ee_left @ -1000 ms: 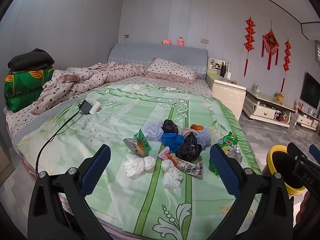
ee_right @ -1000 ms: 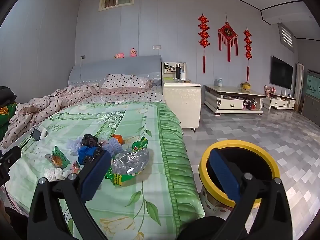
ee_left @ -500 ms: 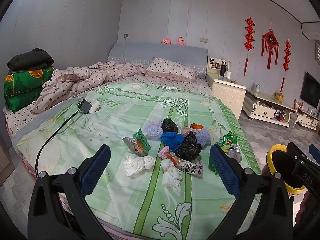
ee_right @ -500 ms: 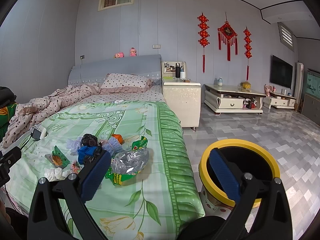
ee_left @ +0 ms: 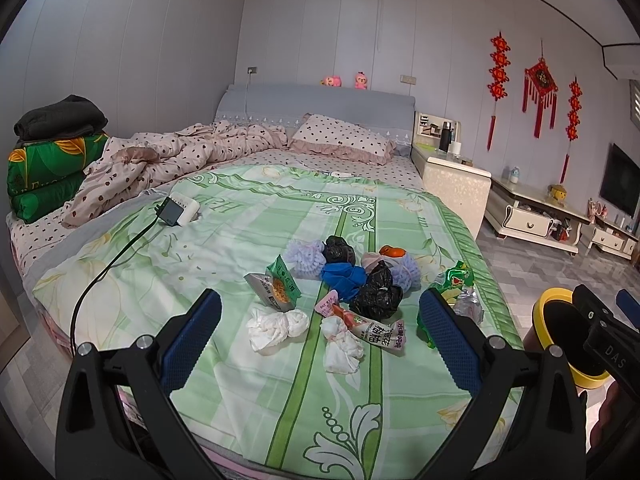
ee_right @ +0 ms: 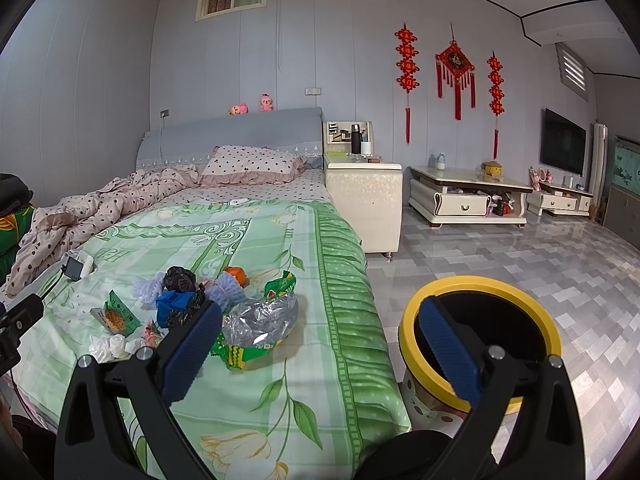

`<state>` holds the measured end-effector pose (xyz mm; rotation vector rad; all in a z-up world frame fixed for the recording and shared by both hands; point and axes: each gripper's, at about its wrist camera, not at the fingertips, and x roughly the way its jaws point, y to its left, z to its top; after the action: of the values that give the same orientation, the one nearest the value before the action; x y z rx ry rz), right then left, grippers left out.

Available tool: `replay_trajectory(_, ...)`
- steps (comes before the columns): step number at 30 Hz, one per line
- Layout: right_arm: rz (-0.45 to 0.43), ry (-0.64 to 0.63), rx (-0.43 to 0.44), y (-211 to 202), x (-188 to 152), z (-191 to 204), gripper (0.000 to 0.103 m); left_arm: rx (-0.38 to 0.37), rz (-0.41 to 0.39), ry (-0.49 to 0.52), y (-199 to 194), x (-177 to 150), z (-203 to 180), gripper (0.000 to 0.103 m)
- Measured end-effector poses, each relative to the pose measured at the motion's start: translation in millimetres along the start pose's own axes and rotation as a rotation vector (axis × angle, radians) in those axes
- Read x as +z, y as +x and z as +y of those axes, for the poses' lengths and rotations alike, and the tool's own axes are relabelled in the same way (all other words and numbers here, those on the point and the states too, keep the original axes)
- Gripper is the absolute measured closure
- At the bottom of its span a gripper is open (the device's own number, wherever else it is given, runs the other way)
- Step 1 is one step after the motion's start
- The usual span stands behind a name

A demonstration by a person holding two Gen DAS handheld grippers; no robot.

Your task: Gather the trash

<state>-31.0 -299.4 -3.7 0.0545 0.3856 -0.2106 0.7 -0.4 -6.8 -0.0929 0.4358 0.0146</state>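
Note:
A pile of trash lies on the green bedspread (ee_left: 240,248): two white tissue wads (ee_left: 276,326), a green snack packet (ee_left: 276,286), a red and white sachet (ee_left: 370,328), black bags (ee_left: 378,294), a blue bag (ee_left: 340,276), purple foam nets (ee_left: 304,256), and a crumpled silver and green wrapper (ee_right: 260,320). A yellow-rimmed bin (ee_right: 480,332) stands on the floor beside the bed. My left gripper (ee_left: 320,332) is open and empty, above the bed's near edge. My right gripper (ee_right: 320,340) is open and empty between the wrapper and the bin.
A charger with a black cable (ee_left: 178,210) lies on the left of the bed. A dotted quilt (ee_left: 180,156) and pillow (ee_left: 340,144) lie at the head. A white nightstand (ee_right: 364,196) and TV cabinet (ee_right: 468,196) stand to the right on the tiled floor.
Both views have shifted only slightly; the left gripper has drifted a little towards the trash. Both grippers stay open.

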Motion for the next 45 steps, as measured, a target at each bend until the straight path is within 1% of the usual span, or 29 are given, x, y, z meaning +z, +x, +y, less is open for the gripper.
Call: replay_trajectory(45,0.006,0.003,0.000,1.4,0.8,-0.5,0.008,-0.001,0.008,-0.003,1.8,-0.5,-0.6,0.007)
